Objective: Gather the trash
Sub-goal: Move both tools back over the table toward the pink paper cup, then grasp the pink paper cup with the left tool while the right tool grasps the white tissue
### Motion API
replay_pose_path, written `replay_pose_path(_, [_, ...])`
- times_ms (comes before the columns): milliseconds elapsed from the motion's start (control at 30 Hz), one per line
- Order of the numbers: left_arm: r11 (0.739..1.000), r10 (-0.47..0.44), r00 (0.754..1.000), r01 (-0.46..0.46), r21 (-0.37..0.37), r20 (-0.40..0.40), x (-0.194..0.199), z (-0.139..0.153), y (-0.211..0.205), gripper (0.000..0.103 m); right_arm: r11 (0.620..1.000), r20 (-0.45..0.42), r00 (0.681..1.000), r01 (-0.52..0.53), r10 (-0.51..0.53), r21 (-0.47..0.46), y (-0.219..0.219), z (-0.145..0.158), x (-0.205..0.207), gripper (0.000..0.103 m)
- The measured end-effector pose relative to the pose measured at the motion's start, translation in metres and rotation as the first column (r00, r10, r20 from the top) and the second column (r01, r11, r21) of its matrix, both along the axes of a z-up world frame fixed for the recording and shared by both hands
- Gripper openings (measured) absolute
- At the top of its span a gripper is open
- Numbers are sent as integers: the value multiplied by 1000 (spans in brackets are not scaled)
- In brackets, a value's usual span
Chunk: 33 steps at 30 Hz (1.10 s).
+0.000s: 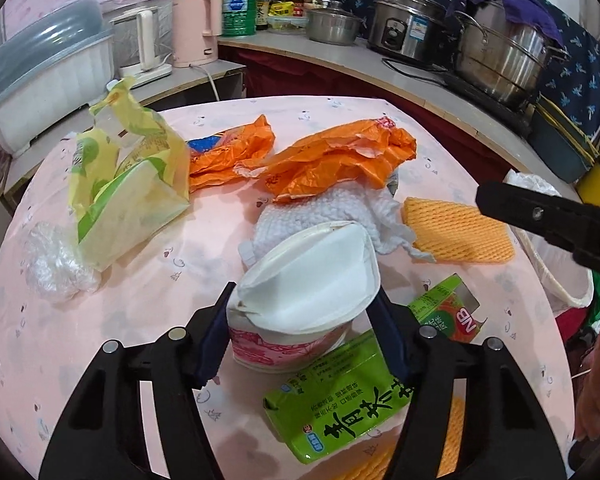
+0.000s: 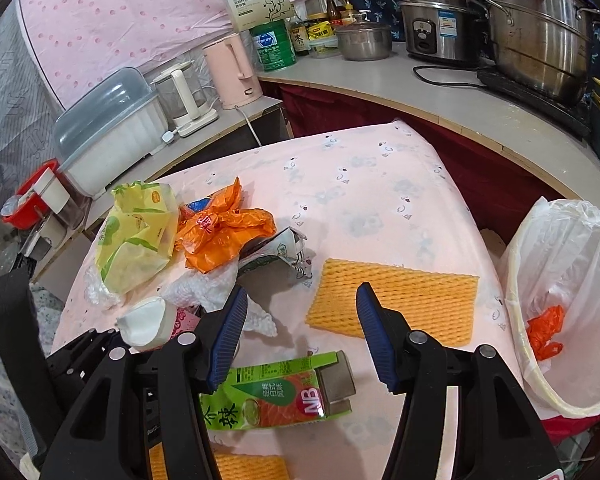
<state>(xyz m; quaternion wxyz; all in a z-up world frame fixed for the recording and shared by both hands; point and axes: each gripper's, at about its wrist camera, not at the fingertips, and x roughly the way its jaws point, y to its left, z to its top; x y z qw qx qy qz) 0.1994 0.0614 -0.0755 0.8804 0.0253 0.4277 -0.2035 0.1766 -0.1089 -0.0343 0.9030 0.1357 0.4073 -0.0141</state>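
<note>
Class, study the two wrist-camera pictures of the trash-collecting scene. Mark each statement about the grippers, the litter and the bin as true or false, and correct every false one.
1. The left gripper grips a white-lidded paper cup with a pink print. True.
2. The right gripper holds the orange foam net sheet. False: it is open and holds nothing.
3. The white-lined waste bin already holds a scrap of orange plastic. True.
4. The green carton marked NB stands upright. False: it lies flat on the pink tablecloth.
</note>
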Motion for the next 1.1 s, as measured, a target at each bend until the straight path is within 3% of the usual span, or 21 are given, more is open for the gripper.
replay_pose_path(533, [976,211,977,-212,47,25,-6,19,44,60,990,-44,990,-134,136,50,48,-24,36,55])
replay_pose_path(600, [973,227,974,-228,48,27,-7,22,48,60,988,-54,988,-145,147,52,53,-29,38,45])
replay_pose_path(667, [970,236,971,-237,50,29,-8,24,50,60,986,-65,985,-158,162,58,56,-33,39,16])
replay_pose_path(700, [969,241,970,-242,51,31,-9,25,52,60,985,-67,984,-163,167,63,57,-34,38,12])
replay_pose_path(867, [967,246,969,-248,57,34,-14,29,52,60,983,-29,984,-172,174,60,57,-22,26,8])
replay_pose_path(1100, [971,234,971,-236,43,42,-26,40,44,60,985,58,986,-159,155,68,44,17,-1,8])
